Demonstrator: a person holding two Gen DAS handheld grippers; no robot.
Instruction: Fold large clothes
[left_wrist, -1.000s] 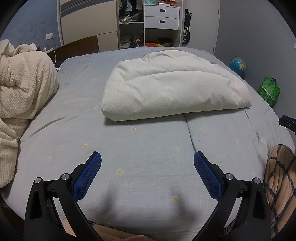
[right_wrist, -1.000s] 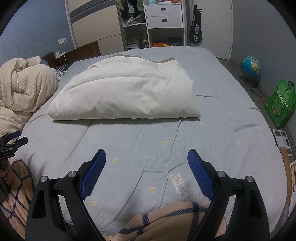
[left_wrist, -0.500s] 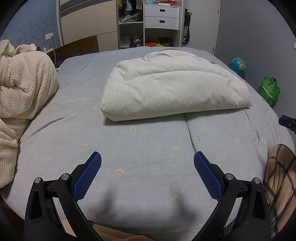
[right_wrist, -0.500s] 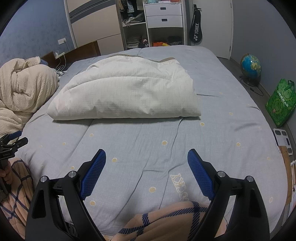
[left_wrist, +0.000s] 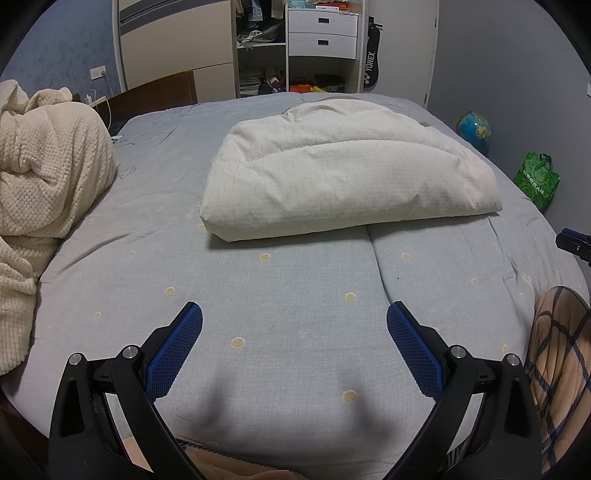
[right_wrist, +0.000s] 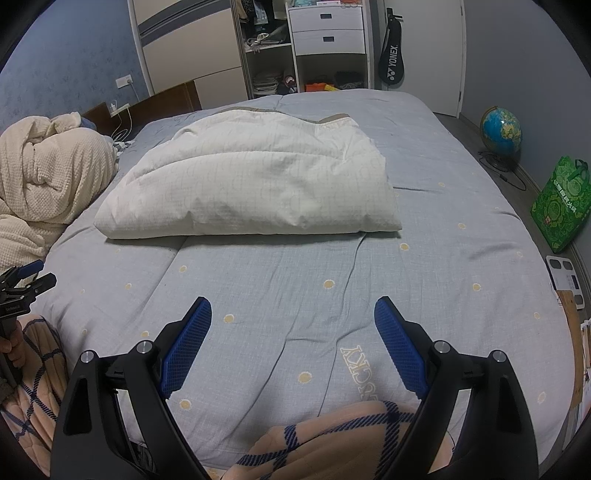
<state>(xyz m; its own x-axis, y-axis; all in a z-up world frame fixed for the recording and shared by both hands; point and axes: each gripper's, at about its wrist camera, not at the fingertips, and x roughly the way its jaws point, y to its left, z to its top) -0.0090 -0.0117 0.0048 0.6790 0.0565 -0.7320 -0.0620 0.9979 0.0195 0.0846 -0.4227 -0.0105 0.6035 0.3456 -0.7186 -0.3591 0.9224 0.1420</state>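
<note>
The white quilt (left_wrist: 347, 173) lies folded into a thick, puffy bundle on the grey dotted bedsheet (left_wrist: 295, 295), toward 12 o'clock in both wrist views, its near edge a rounded fold facing the grippers. By the look of it the folding is far along or finished. The left gripper (left_wrist: 294, 325) and the right gripper (right_wrist: 293, 321) both stand with jaws wide and empty, well short of the bundle, over bare sheet. If another fold is wanted, the next move calls for reaching forward to the two near corners and pinching through several plump layers. A cream waffle blanket (left_wrist: 44, 177) is heaped at 9 o'clock; a globe (right_wrist: 501, 131) and green bag (right_wrist: 561, 206) sit at 2 o'clock.
</note>
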